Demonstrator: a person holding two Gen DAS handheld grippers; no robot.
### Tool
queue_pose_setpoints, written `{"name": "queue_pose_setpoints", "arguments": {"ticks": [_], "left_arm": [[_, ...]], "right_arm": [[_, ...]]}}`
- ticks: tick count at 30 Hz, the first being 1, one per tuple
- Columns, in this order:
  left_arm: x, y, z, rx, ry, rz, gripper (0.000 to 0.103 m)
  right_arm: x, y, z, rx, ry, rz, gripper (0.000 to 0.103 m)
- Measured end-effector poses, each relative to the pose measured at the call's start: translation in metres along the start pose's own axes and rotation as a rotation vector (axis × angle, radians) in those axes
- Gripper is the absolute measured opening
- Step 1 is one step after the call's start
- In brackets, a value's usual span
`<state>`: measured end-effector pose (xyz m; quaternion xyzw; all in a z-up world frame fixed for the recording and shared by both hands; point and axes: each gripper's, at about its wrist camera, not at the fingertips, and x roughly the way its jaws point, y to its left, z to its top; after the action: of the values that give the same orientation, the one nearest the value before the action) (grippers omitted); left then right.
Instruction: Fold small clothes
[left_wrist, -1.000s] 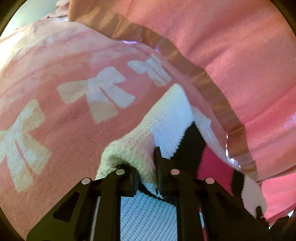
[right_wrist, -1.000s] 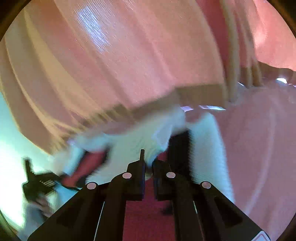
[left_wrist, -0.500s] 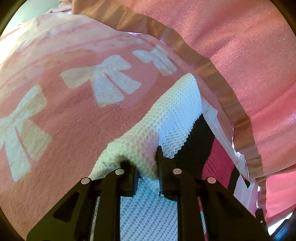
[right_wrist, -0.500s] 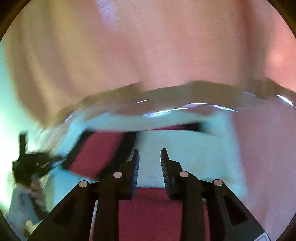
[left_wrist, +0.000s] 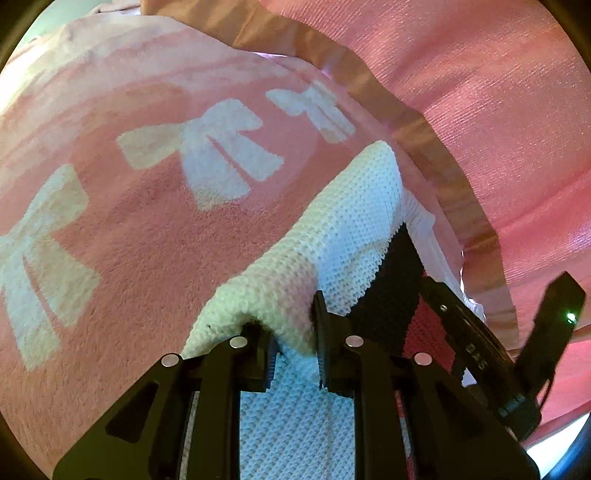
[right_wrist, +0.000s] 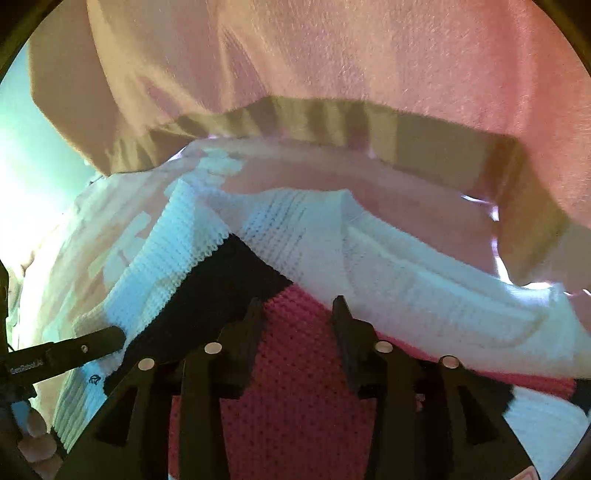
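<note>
A small knit garment, white with a black stripe and a red panel, lies on a pink blanket. My left gripper is shut on a raised fold of its white knit, which bulges over the pads. The right wrist view shows the same garment spread out, with the red panel under my right gripper. Its jaws are closing, still apart. Red knit shows in the gap and the pads do not visibly press it. The left gripper's finger reaches in at the lower left of that view.
The garment rests on a pink blanket with white bows. A large pink cushion with a tan ruffled edge lies close behind it and fills the top of the right wrist view. A person's fingers show at the lower left.
My right gripper swept sideways across the garment, rolled and opened its jaws, and now sits over the red panel. The left gripper kept its grip on the white fold and stayed put.
</note>
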<state>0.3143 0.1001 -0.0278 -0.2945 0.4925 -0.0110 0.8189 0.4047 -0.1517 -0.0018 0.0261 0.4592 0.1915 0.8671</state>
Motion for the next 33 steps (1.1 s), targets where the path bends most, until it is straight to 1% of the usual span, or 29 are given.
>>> {"name": "queue_pose_setpoints", "arguments": {"ticks": [1,2,5,6,8,10,12,13,14,15,16,17,18,19,20,21,22,23,25,26,29,31,32,33], "left_arm": [[0.000,0.001,0.001,-0.003,0.003,-0.005,0.018],[0.000,0.001,0.001,-0.005,0.005,-0.007,0.018],[0.001,0.001,0.002,-0.002,0.005,-0.010,0.018],[0.001,0.001,0.002,0.003,0.003,-0.008,0.018],[0.002,0.001,0.002,0.005,-0.002,-0.004,0.018],[0.001,0.000,0.001,0.010,-0.003,-0.002,0.018],[0.001,0.000,0.001,0.009,-0.005,-0.002,0.018],[0.001,0.000,0.001,0.010,-0.006,-0.001,0.018],[0.001,0.000,0.001,0.012,-0.008,0.001,0.018],[0.001,0.000,0.001,0.014,-0.009,0.002,0.018],[0.001,-0.001,0.000,0.016,-0.010,0.003,0.018],[0.001,-0.001,0.000,0.018,-0.009,0.003,0.018],[0.001,0.000,0.000,0.014,-0.008,0.000,0.018],[0.002,0.000,0.000,0.010,-0.007,-0.002,0.018],[0.002,0.000,0.001,0.008,-0.004,-0.005,0.018],[0.002,0.001,0.001,0.005,-0.001,-0.010,0.018],[0.002,0.002,0.002,0.000,0.003,-0.015,0.018],[0.003,0.002,0.003,-0.001,0.004,-0.019,0.018],[0.004,0.003,0.005,-0.004,0.006,-0.023,0.018],[0.004,0.003,0.005,-0.005,0.006,-0.024,0.018],[0.004,0.003,0.005,-0.009,0.009,-0.025,0.018],[0.004,0.004,0.004,-0.013,0.009,-0.026,0.018],[0.004,0.004,0.004,-0.018,0.009,-0.026,0.018],[0.004,0.005,0.004,-0.018,0.007,-0.024,0.018]], "right_arm": [[0.001,0.000,0.002,-0.006,0.004,0.012,0.006],[0.004,0.001,0.004,-0.001,0.003,0.018,0.004],[-0.005,-0.007,0.017,0.041,-0.071,-0.015,0.003],[-0.002,-0.013,0.019,0.066,-0.064,-0.003,0.003],[0.004,-0.009,0.020,0.051,-0.031,0.005,0.004],[-0.005,0.008,0.019,-0.002,-0.060,0.029,0.007],[-0.010,0.024,0.021,-0.029,-0.083,0.084,0.008],[-0.009,0.030,0.024,-0.037,-0.081,0.097,0.008],[-0.002,0.038,0.028,-0.047,-0.069,0.098,0.014],[0.003,0.042,0.031,-0.050,-0.059,0.098,0.022],[0.010,0.047,0.035,-0.052,-0.050,0.101,0.026],[0.018,0.053,0.038,-0.057,-0.040,0.102,0.033],[0.028,0.057,0.041,-0.063,-0.022,0.095,0.036],[0.039,0.060,0.042,-0.072,0.006,0.084,0.036],[0.048,0.063,0.043,-0.084,0.025,0.074,0.033],[0.055,0.064,0.044,-0.093,0.036,0.056,0.013],[0.058,0.064,0.045,-0.093,0.031,0.040,0.006],[0.060,0.062,0.048,-0.079,0.024,0.036,0.004],[0.059,0.048,0.056,-0.006,0.000,0.008,0.003],[0.058,0.045,0.058,0.012,0.000,0.013,0.003],[0.026,0.046,0.050,0.007,-0.053,0.043,0.004],[-0.013,0.046,0.029,-0.024,-0.091,0.041,0.005],[-0.037,0.038,0.009,-0.028,-0.103,0.012,0.005],[-0.051,0.028,-0.006,-0.015,-0.098,-0.006,0.005]]}}
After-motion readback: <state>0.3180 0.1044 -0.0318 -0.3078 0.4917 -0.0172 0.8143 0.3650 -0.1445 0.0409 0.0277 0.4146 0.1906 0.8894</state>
